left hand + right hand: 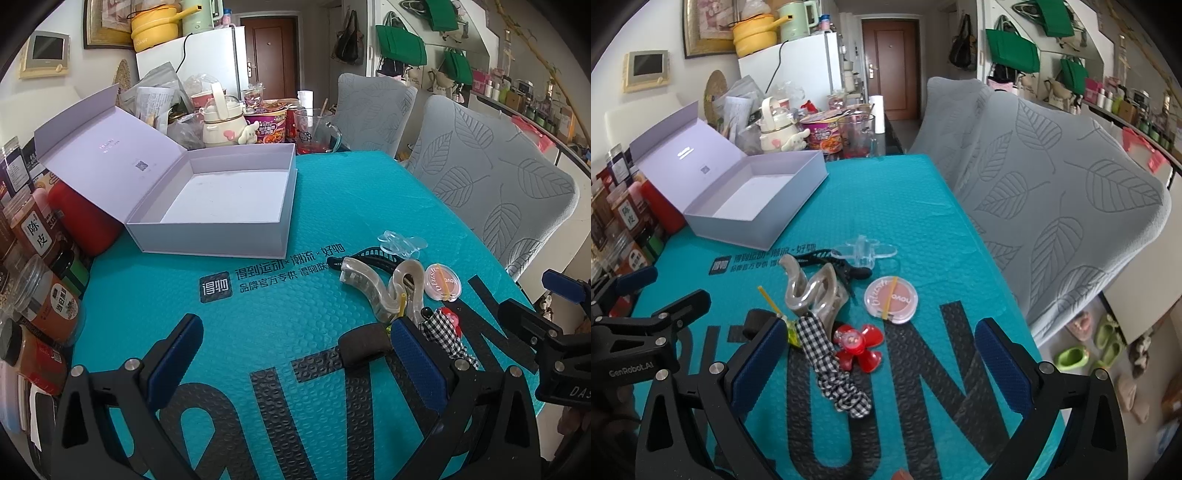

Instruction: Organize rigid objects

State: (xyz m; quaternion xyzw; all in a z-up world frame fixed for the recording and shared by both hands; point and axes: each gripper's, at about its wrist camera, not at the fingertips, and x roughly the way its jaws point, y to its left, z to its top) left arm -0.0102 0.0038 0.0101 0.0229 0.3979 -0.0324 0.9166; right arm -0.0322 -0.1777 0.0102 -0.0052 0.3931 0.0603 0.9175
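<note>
Your left gripper hangs low over the teal bubble-textured mat with its blue-padded fingers spread wide apart and nothing between them. Your right gripper is likewise wide apart and holds nothing, though the small items lie just ahead of it and partly between its fingers.

Between your right fingers lies the black-and-white checked fabric scrunchie, and touching its right side sits the red flower-shaped hair clip. Just beyond those rests the beige marbled wavy claw clip, with a thin yellow stick to its left. A black comb-like hair clip lies under and behind the claw clip. To the right of it sits the round clear-lidded pink blush compact, and farther ahead is the clear plastic flower-shaped clip.

From your left gripper, this same cluster sits off to the right, beyond the right fingertip; a dark brown curved foam piece lies just inside that fingertip.

The open lilac cardboard box with its hinged lid tilted back stands well ahead of your left gripper, slightly to the left, and far ahead-left of your right one. Its inside holds nothing. Jars and bottles line the mat's left edge, beside your left gripper.
</note>
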